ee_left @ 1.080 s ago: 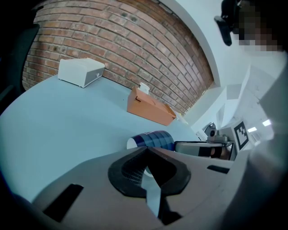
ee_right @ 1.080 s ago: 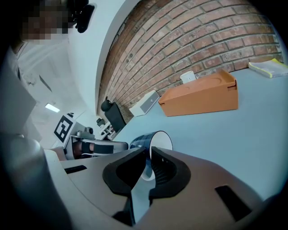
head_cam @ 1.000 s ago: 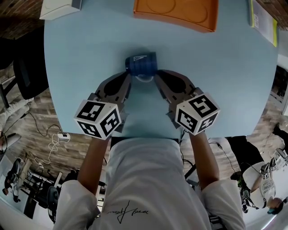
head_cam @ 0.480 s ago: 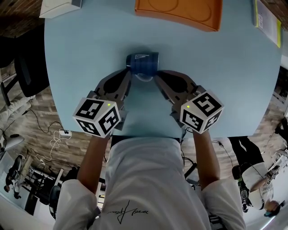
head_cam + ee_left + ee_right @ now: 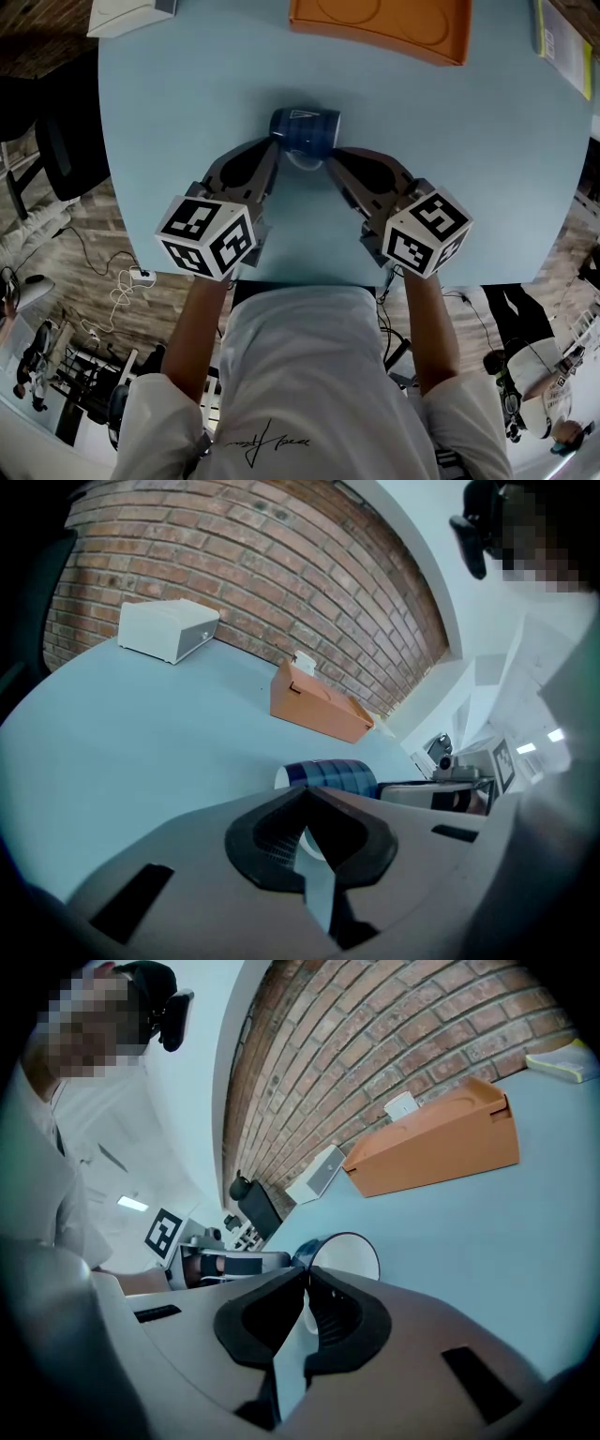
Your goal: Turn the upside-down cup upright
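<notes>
table (image 5: 187,112): pale blue top, a brick wall behind it in both gripper views, wood floor past the near edge.
white box (image 5: 127,14): far left corner, well apart from my work.
left gripper (image 5: 270,155): my jaws are drawn almost together on the left side of the cup's white rim, and a sliver of rim shows between the pads.
cup (image 5: 305,131): blue outside, white inside, near the middle of the table. it is tipped on its side, mouth toward me and base pointing away, so neither upside down nor upright. i can't tell whether it touches the table.
right gripper (image 5: 330,161): jaws narrow here too, pinching the rim on the right side.
orange tray (image 5: 384,23): at the far edge, well beyond the cup.
booklet (image 5: 561,42): far right edge, out of the way.
handling: i judge the cup stiff, smooth and a bit slippery, with some weight, and likely to chip if it drops. the thin rim is a small hold, but two pinches on opposite sides should let it swing base-down.
views: the head view shows both my grippers flanking the cup and a pale mark on its blue wall. the left gripper view shows the blue side with the other gripper behind it. only the right gripper view looks into the open white mouth.
</notes>
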`<action>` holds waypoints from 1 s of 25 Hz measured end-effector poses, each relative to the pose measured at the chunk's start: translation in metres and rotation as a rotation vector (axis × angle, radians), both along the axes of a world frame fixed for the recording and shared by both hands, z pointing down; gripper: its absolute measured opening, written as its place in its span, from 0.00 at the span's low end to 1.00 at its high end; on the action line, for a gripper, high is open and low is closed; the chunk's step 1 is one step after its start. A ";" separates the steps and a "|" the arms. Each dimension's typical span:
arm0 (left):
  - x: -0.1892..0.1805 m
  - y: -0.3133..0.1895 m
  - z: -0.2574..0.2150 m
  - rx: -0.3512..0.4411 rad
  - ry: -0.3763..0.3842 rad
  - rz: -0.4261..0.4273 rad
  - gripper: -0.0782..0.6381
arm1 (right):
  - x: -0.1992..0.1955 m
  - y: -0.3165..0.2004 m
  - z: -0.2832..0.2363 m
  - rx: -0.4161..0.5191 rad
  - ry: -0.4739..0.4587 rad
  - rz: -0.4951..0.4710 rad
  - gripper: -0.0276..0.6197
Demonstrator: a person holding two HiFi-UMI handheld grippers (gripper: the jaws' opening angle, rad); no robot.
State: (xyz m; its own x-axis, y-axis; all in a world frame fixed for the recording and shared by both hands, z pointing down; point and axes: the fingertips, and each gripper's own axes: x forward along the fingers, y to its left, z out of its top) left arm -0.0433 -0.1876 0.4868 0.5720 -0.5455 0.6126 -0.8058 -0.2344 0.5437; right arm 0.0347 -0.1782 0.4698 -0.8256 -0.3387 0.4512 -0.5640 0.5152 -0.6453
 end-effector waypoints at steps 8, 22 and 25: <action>-0.003 0.002 0.004 -0.014 -0.006 0.021 0.12 | -0.005 0.003 -0.002 0.028 0.054 -0.044 0.08; -0.004 0.001 0.004 -0.018 -0.006 0.050 0.12 | -0.009 0.004 -0.009 0.041 0.094 -0.040 0.08; -0.006 -0.001 0.005 -0.015 -0.003 0.057 0.12 | -0.013 0.002 -0.011 0.046 0.090 -0.043 0.08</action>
State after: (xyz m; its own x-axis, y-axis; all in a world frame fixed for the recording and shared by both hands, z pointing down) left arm -0.0495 -0.1885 0.4918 0.5997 -0.5030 0.6224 -0.7933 -0.2716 0.5449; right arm 0.0216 -0.1761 0.4591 -0.7969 -0.3259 0.5086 -0.5951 0.5683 -0.5683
